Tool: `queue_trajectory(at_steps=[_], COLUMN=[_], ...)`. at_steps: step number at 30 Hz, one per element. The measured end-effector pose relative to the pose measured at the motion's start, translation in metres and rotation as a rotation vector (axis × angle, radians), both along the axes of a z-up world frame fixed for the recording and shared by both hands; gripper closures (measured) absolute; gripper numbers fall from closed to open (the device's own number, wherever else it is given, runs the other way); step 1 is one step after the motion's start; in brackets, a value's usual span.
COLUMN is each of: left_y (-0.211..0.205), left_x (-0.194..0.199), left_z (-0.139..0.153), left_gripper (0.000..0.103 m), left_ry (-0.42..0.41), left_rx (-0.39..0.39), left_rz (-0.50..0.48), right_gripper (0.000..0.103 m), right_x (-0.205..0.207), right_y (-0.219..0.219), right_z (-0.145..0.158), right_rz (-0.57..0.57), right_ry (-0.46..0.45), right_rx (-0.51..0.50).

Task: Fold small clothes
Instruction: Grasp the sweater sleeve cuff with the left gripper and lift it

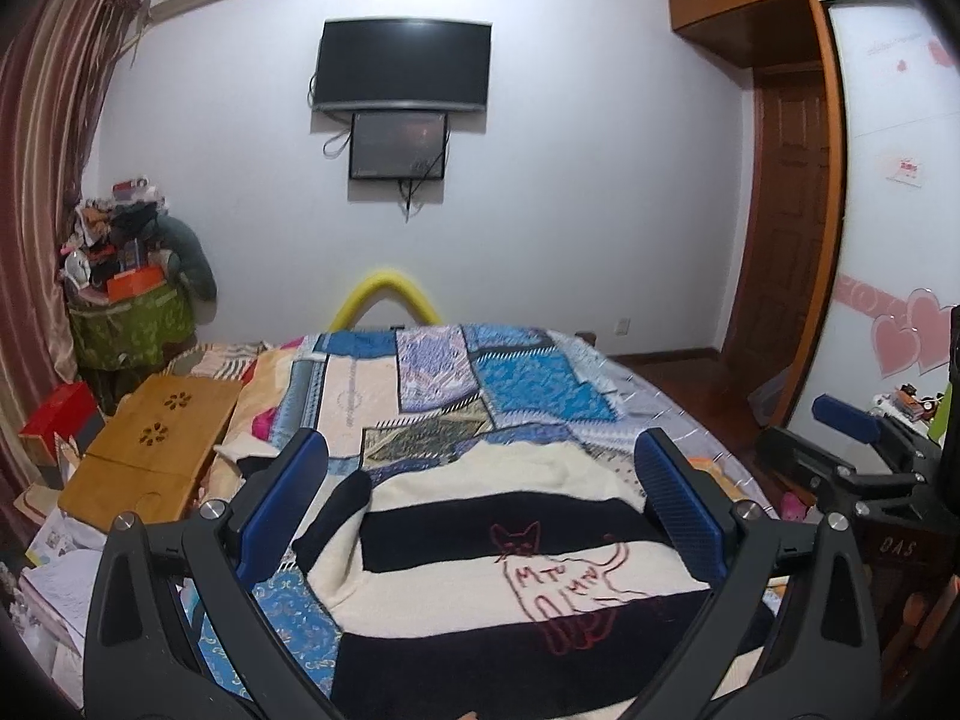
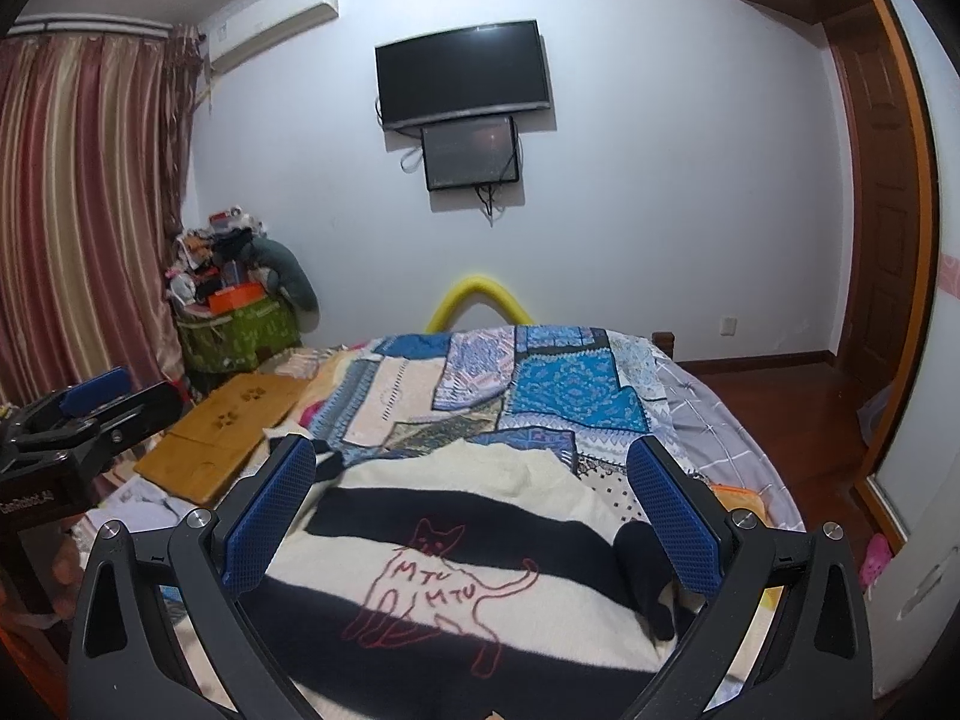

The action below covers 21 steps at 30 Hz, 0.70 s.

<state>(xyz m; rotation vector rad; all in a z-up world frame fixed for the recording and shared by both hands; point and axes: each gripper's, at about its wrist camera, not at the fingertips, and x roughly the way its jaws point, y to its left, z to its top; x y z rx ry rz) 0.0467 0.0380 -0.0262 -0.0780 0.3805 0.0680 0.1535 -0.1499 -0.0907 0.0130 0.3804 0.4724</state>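
A small cream and black striped sweater with a red cat outline drawn on it lies spread on the bed; it also shows in the right wrist view. My left gripper is open and empty, held above the sweater with its blue pads wide apart. My right gripper is open and empty too, above the same sweater. The right gripper also shows at the right edge of the left wrist view, and the left gripper at the left edge of the right wrist view.
The bed carries a blue patchwork quilt. A wooden lap tray lies at the bed's left. A green basket piled with clutter stands by the curtain. A TV hangs on the far wall. Wooden floor and a wardrobe are at right.
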Motion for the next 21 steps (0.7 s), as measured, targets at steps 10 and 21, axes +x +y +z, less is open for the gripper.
queue_trajectory(at_steps=[10,21], left_y=[0.075,0.200], left_x=[0.073,0.153], left_z=[-0.056,-0.141], left_gripper=[0.000,0.009], left_ry=[0.163,0.401], left_rx=[-0.138,-0.253], left_rz=[0.110,0.360], right_gripper=[0.000,0.000], right_x=[0.065,0.123], right_y=[0.024,0.033], right_z=[-0.035,-0.058], right_rz=[0.014,0.042], right_ry=[0.114,0.245], right_rx=[-0.106,-0.148])
